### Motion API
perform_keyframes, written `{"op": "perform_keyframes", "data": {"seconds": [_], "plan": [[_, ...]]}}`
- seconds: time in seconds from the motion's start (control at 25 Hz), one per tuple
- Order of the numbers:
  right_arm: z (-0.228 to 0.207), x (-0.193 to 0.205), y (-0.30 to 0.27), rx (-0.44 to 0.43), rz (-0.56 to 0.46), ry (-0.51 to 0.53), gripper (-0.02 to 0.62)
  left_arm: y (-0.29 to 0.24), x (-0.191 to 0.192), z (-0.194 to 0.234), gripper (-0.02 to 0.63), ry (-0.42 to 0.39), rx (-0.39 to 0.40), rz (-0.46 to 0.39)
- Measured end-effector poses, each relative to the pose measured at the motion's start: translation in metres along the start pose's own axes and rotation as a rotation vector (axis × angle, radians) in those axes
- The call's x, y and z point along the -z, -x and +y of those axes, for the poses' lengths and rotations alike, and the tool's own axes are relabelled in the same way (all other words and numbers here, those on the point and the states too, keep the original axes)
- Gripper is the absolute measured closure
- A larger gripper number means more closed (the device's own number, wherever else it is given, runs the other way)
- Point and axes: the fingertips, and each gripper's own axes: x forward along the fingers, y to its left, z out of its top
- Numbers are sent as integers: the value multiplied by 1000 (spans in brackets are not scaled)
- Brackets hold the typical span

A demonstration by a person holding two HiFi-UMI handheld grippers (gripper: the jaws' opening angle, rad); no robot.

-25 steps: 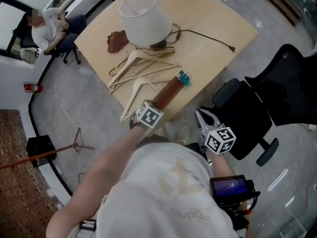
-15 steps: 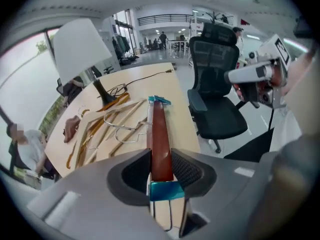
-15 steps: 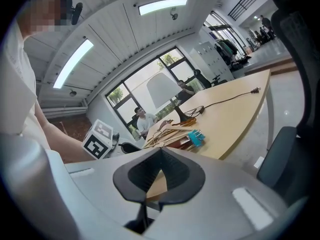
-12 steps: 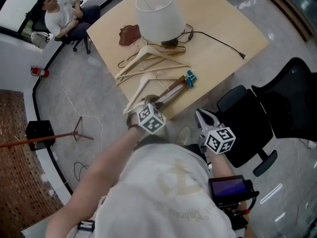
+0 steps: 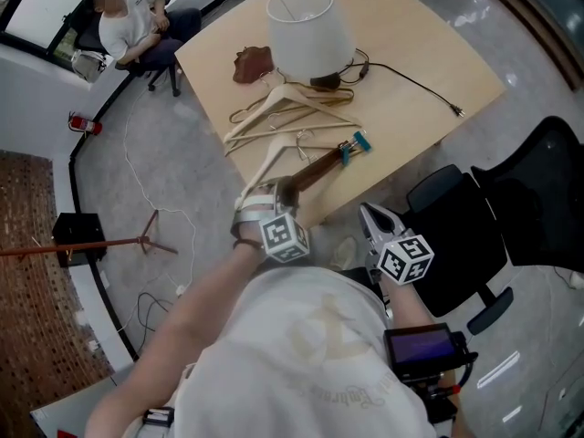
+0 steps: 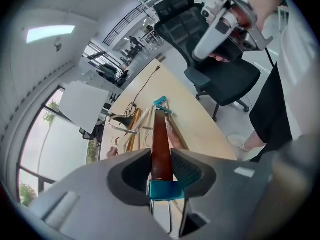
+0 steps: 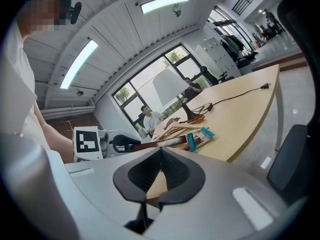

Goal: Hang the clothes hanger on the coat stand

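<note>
The coat stand [image 5: 100,243] is on the floor at the left of the frame, well apart from the table [image 5: 415,57]. In the middle, the left gripper [image 5: 272,192] pinches the near end of the dark brown clothes hanger [image 5: 321,162]. The hanger's far end is over the table. It is a long bar held at one end, so it may tip. Lift it slowly and level, clear of the pale hangers [image 5: 287,112] beside it. At the lower right, the right gripper [image 5: 372,217] is closed on nothing.

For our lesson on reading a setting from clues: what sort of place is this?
Probably an open-plan office: a black swivel chair, a large wooden table with a lamp, and big windows.
</note>
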Motion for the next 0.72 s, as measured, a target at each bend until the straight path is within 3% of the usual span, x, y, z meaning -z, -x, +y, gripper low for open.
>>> {"op": "perform_keyframes", "data": {"seconds": [0.52,0.64,0.72], "plan": [[15,0,-16,-70,15,36,581,36,0,24,482,-160,-103,-19],[22,1,-23,-96,28,55,581,30,7,19,480,-134,-81,-20],[25,2,-27,-108,39,65,582,20,15,15,479,-57,-59,-14]]}}
